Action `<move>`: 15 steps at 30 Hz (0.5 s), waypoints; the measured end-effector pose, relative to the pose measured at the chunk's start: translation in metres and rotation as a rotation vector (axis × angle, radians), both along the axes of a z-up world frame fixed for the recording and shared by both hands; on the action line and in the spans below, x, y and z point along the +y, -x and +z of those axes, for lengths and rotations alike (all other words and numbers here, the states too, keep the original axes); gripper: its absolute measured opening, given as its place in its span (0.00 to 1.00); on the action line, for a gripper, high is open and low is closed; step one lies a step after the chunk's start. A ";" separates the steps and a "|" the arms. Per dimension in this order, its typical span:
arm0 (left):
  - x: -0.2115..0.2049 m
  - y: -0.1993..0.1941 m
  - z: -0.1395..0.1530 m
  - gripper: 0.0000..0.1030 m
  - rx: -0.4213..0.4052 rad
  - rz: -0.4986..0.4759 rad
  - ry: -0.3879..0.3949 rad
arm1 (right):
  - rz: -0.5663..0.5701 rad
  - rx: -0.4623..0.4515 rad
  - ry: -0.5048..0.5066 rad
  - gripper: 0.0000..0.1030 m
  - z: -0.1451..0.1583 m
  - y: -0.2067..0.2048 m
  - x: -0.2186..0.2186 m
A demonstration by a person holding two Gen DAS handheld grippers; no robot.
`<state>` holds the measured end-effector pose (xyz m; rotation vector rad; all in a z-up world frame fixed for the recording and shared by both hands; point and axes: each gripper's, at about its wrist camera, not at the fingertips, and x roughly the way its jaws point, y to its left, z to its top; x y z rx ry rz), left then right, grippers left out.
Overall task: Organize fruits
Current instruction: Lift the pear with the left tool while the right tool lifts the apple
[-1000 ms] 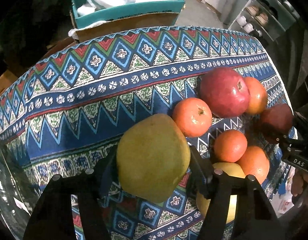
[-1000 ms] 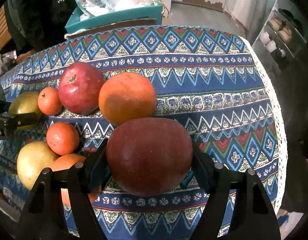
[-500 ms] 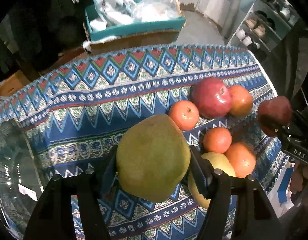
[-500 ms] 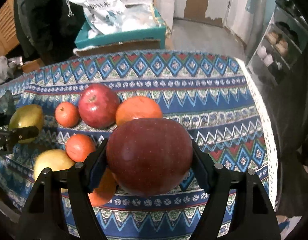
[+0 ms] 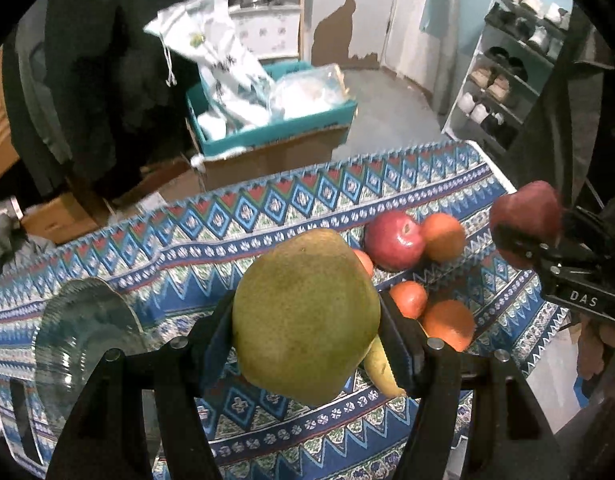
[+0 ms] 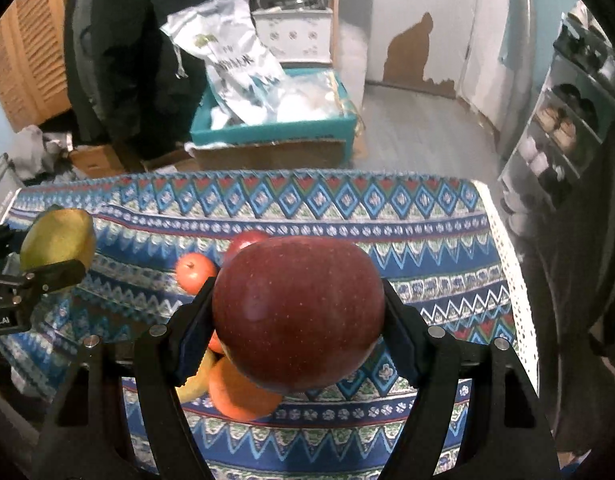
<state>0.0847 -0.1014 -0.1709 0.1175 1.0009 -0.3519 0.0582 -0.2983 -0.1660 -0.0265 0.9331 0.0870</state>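
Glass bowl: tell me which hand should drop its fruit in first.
Left. Its tool holds the pear close beside the glass bowl; the right tool, holding the dark red apple, hangs over the table's opposite end.

The letters "DAS" stand in white on the black body of the right gripper [image 5: 525, 236], seen at the right edge of the left wrist view. On the left gripper [image 6: 57, 254], at the left edge of the right wrist view, a white label is cut off and reads "bot.AI". The pale bag [image 6: 235, 64] in the teal box [image 6: 273, 132] beyond the table's far edge carries dark lettering too blurred to read
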 end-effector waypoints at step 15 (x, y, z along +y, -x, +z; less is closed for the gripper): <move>0.024 0.035 0.049 0.67 -0.100 -0.003 0.033 | 0.048 -0.115 -0.030 0.73 0.059 0.016 0.026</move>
